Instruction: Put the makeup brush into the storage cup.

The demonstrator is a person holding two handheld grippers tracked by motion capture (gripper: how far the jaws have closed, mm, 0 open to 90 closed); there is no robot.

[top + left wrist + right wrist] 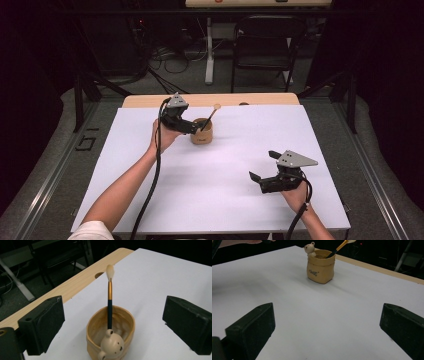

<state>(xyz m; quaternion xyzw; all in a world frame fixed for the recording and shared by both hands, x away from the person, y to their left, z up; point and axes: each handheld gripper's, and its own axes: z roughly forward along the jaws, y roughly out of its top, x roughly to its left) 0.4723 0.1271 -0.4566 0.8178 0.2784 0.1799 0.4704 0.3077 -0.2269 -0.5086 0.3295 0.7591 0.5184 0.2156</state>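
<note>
Your left gripper sits wide open just beside the bear-faced cup far-left on the bench, brush leaning inside bristles-up, probably parked to dry, while your right gripper idles wide open near-right, holding nothing.

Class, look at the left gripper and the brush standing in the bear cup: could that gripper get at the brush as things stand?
Probably yes. The left gripper hangs right beside the cup with its jaws wide open, and the brush stands upright between them, leaning on the rim, with nothing in the way.
</note>
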